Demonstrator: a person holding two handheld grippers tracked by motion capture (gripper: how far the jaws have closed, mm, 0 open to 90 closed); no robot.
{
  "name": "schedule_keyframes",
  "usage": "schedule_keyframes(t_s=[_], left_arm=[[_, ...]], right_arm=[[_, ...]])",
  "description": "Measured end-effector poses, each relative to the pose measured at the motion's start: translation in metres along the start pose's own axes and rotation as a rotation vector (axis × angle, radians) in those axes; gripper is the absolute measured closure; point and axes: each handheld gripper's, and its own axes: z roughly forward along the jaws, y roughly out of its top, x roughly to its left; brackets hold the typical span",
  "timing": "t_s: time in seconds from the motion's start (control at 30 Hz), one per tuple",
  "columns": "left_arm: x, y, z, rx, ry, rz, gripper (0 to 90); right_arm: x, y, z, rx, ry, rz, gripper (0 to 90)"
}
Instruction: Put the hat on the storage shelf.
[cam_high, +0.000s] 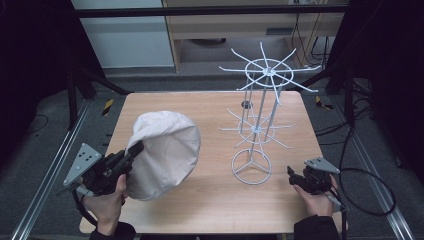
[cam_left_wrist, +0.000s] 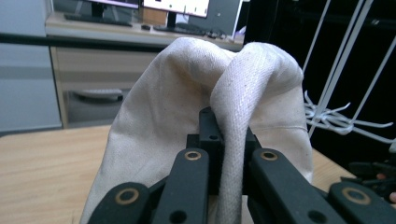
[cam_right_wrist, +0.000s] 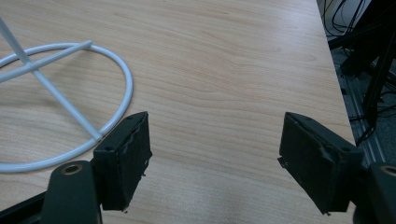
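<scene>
Cream canvas hat, soft and bucket-shaped, sits on the left half of the light wooden table, crown bulging upward, well apart from the white wire display stand to its right.

Left gripper: jaws closed on a fold of the hat's brim edge at the hat's near-left side. In the left gripper view the thick stitched fold of the hat runs straight down between the two black jaws of the left gripper, clamped there, the rest of the cloth rising behind them. Left hand holds the gripper body just left of the hat, at the table's near-left corner.

Wire stand: ring base with three spokes flat on the table right of the hat; upright rods carry two tiers of radiating hooks, all bare.

Right gripper: just right of the stand's ring base, low over the table near its right edge, held by the right hand. In the right gripper view the right gripper has its jaws spread wide, bare wood between them, nothing held; the ring base lies just beyond the left jaw.
</scene>
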Motion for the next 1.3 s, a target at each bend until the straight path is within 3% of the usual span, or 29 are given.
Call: schedule_keyframes(t_s=[0.27,0.6,1.3], left_arm=[[-0.005,0.013,0.002,-0.074,-0.040,-0.011,87.5],[-0.011,0.032,0.006,-0.192,-0.107,-0.060,87.5],[-0.025,0.058,0.010,-0.320,-0.172,-0.082,87.5]], right_arm=[[0.000,-0.001,0.000,-0.002,-0.003,-0.007,24.8],[0.000,-0.001,0.001,-0.003,-0.004,-0.016,24.9],[0.000,-0.002,0.002,-0.006,0.002,-0.026,24.9]])
